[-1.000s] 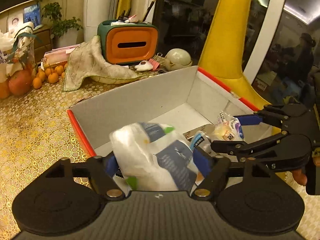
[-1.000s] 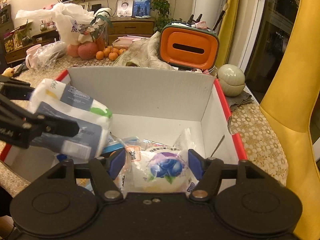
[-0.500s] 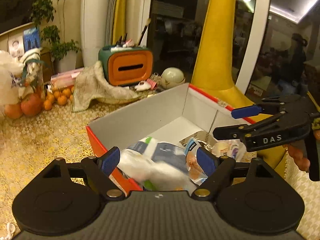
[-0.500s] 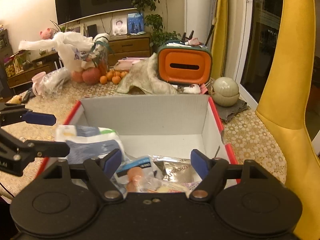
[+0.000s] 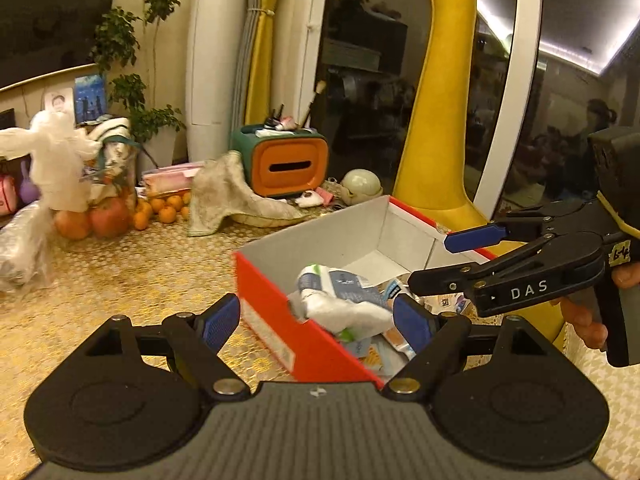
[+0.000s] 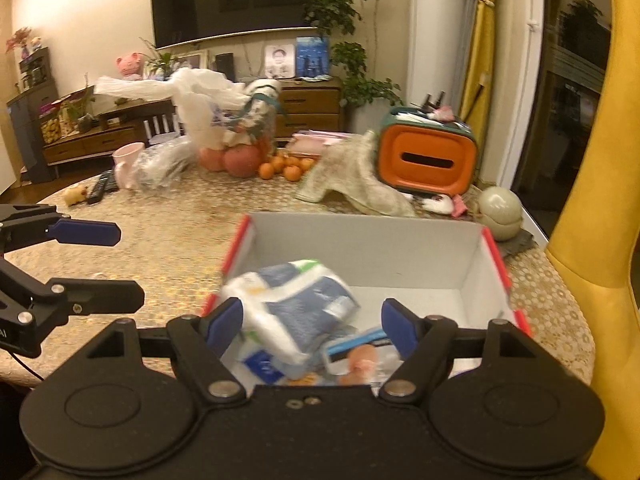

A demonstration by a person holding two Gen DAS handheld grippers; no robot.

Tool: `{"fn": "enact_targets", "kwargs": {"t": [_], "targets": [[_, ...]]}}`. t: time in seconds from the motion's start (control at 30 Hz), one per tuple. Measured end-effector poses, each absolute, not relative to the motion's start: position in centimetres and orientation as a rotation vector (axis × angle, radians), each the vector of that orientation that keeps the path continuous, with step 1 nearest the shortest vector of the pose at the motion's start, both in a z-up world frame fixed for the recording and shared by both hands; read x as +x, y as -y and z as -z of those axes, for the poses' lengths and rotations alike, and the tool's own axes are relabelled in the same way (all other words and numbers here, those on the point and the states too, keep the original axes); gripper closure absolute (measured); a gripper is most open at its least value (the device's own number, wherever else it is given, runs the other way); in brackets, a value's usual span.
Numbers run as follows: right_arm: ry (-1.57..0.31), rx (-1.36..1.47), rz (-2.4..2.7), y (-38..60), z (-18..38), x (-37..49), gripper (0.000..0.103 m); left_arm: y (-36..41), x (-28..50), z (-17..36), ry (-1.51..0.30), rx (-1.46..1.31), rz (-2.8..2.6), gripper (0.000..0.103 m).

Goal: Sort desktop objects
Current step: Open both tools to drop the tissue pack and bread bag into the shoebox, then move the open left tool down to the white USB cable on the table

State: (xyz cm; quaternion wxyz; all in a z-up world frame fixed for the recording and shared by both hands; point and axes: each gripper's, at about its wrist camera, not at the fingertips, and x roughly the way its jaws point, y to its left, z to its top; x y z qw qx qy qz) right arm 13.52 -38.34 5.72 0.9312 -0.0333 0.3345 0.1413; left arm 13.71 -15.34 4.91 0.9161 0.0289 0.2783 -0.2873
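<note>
The white and blue packet [image 6: 294, 314] lies in the red box [image 6: 490, 246] on the surface, on top of other small packets. Both the left claw [image 5: 318, 322] and the right claw [image 6: 312, 322] stand apart, empty. The packet looks soft and light, probably a little slippery; I would pinch it across its thick middle.

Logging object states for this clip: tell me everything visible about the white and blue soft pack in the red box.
The soft pack is a crumpled white plastic package with blue printed panels and a green patch near one end. It lies tilted inside the red box, near the box's near-left corner, on top of other small packets. Nothing grips it: the left gripper and right gripper both have open jaws clear of it. Its print is blurred and unreadable.
</note>
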Motion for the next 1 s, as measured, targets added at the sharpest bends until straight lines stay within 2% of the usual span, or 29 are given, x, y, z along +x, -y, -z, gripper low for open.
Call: {"fn": "enact_targets", "kwargs": {"t": [0.47, 1.0], "targets": [[-0.668, -0.065, -0.335, 32.8, -7.0, 11.9, 0.027, 4.6, 11.3, -4.3, -0.554, 0.026, 0.478, 0.019], [-0.673, -0.066, -0.369, 28.0, -4.4, 12.8, 0.026, -3.1, 13.4, 2.9, -0.632, 0.078, 0.350, 0.018]]}}
